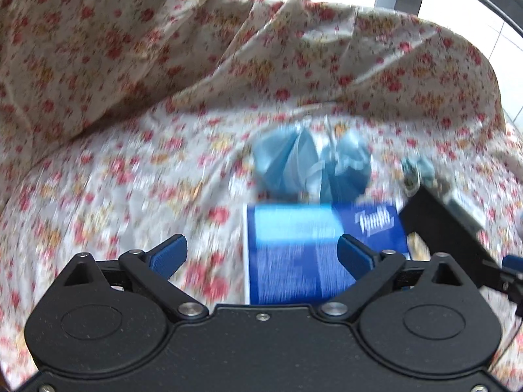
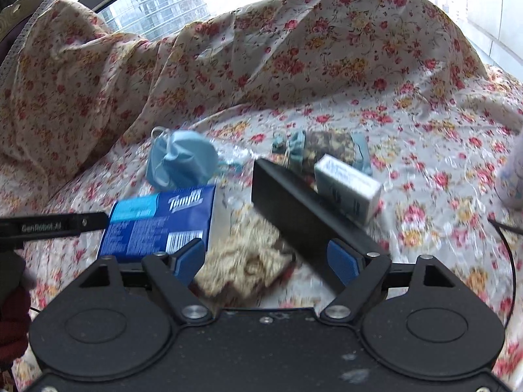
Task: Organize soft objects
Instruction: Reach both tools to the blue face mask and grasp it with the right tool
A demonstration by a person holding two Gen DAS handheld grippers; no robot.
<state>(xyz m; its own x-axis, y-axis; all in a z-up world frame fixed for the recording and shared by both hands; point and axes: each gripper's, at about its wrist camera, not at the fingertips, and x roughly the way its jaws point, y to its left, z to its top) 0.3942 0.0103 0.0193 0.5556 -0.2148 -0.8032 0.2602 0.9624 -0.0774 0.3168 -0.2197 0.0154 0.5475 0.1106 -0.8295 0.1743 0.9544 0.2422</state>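
Beyond left claw (image 1: 261, 254), jaws apart, empty: glossy blue tissue pack (image 1: 304, 254); crumpled mask (image 1: 310, 166) at 12. Right claw (image 2: 266, 261) apart over fuzzy beige cloth (image 2: 242, 261).

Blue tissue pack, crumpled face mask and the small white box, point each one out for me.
blue tissue pack (image 2: 157, 225), right wrist view, middle of its printed face
face mask (image 2: 183, 160), right wrist view, its bunched blue centre
white box (image 2: 346, 187), right wrist view, its long side

Bright daylight floods in from the window (image 2: 157, 3) behind; left wrist view motion-blurred, both fisheye-bent at edges.
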